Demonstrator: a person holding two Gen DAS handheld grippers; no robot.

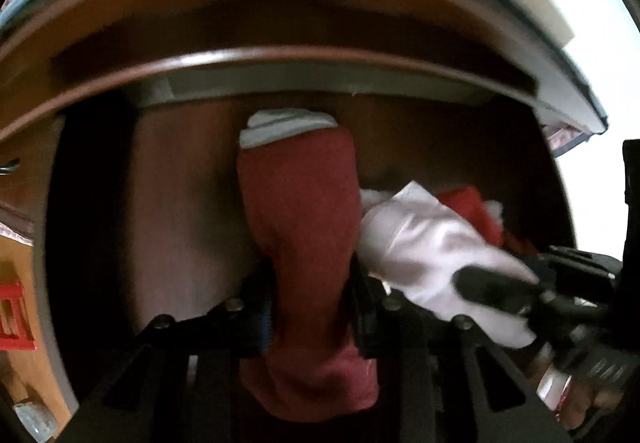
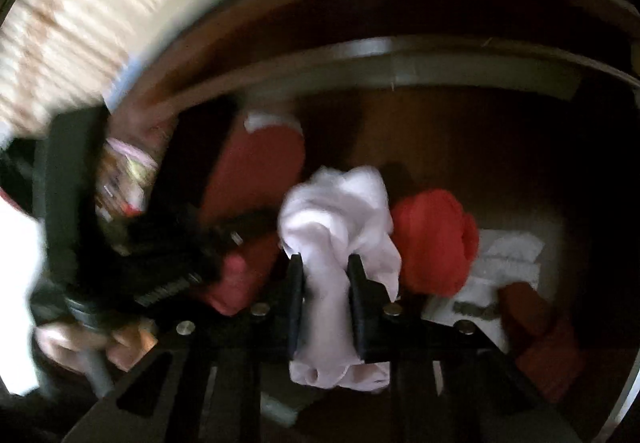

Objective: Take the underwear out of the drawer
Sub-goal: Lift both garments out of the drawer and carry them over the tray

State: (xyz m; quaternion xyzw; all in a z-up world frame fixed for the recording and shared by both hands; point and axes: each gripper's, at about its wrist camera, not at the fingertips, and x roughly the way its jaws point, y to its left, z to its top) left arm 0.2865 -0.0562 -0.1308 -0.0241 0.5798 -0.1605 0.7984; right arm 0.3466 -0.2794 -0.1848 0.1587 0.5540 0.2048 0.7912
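Both grippers down inside the open drawer point(image 1: 172, 179). Between the fingers of the left gripper point(image 1: 310, 307), one folded garment point(image 1: 298, 211), reaching from the jaws toward the drawer's back wall. Just right of it, touching its side, a second garment point(image 2: 340, 211), clamped in the right gripper point(image 2: 325, 303) and hanging below the jaws. Further right on the drawer floor, a rolled piece point(image 2: 434, 239), then a flat folded piece point(image 2: 508, 259) beside that. Above the drawer, the cabinet's front edge point(image 1: 280, 59).

Bare drawer floor point(image 1: 180, 203) lies open left of the maroon garment point(image 1: 300, 211); clothes point(image 2: 436, 239) crowd the right.
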